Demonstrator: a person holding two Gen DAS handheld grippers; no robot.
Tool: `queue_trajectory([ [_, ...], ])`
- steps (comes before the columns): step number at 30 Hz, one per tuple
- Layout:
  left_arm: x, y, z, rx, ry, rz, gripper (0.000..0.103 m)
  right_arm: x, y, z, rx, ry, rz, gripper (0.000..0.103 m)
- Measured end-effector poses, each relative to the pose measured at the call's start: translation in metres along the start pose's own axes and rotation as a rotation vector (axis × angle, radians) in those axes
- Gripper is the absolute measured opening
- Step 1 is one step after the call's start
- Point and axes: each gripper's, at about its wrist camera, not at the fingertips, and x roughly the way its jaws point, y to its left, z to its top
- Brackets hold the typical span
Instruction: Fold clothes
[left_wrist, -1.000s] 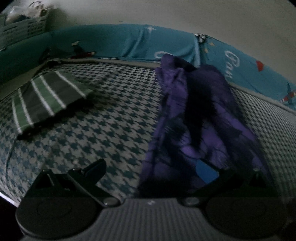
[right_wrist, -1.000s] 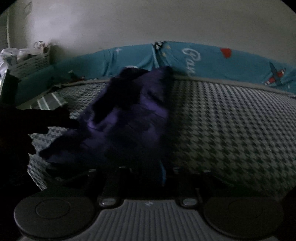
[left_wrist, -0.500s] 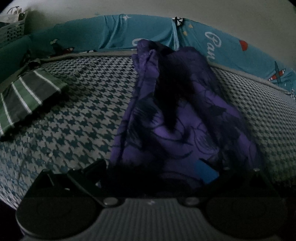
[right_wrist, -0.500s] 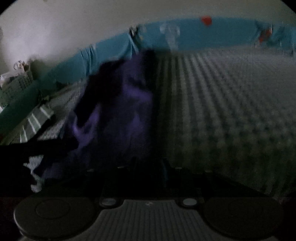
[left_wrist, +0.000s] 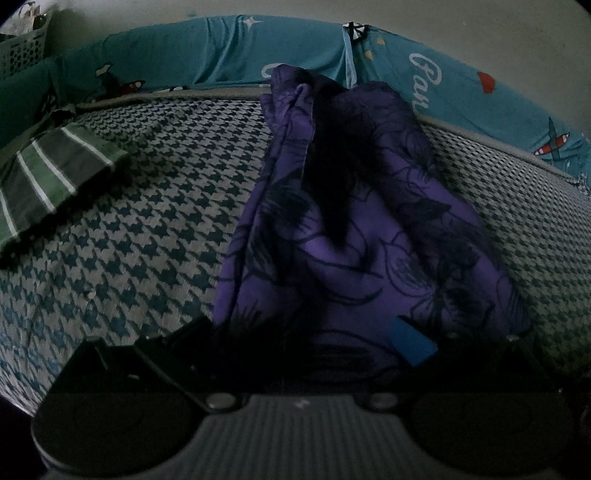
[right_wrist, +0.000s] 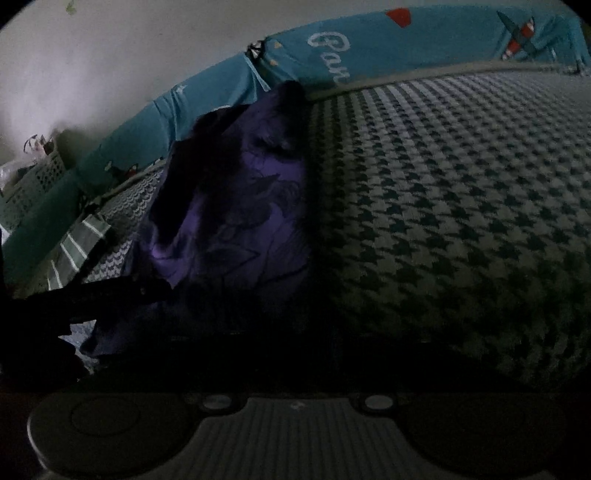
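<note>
A purple garment with a dark floral print (left_wrist: 354, 229) lies in a long crumpled strip on the houndstooth bed cover (left_wrist: 155, 229). It also shows in the right wrist view (right_wrist: 240, 221). My left gripper (left_wrist: 306, 343) is open, its jaws wide apart with the garment's near end draped between them; a blue pad (left_wrist: 412, 341) shows on the right finger. My right gripper (right_wrist: 291, 354) sits at the garment's near right edge; its fingers are lost in darkness.
A folded green garment with white stripes (left_wrist: 48, 181) lies at the left of the bed. A teal cartoon-print bumper (left_wrist: 229, 55) runs along the far edge below a pale wall. A white basket (left_wrist: 22, 51) stands at the far left.
The left gripper slid right so the purple garment now lies between its jaws. The right gripper swung and tilted, and now sits lower at the garment's right edge.
</note>
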Motion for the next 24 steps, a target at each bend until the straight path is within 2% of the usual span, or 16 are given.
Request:
queue_trajectory([
  [6, -0.003, 0.011, 0.003, -0.044, -0.023, 0.035, 0.103, -0.029, 0.009, -0.006, -0.077, -0.028, 0.002, 0.009],
  [10, -0.002, 0.017, 0.003, -0.068, -0.016, 0.091, 0.103, -0.032, 0.015, -0.019, -0.125, 0.003, -0.018, 0.009],
  [16, 0.000, 0.026, 0.003, -0.097, 0.005, 0.182, 0.103, -0.030, 0.008, -0.015, -0.089, 0.040, -0.078, 0.011],
  [21, 0.000, 0.031, 0.002, -0.102, 0.007, 0.222, 0.103, -0.052, 0.007, -0.007, -0.103, -0.101, -0.089, 0.011],
  [24, -0.001, 0.033, 0.002, -0.102, 0.006, 0.245, 0.103, -0.050, 0.017, 0.000, -0.148, -0.124, -0.028, 0.011],
])
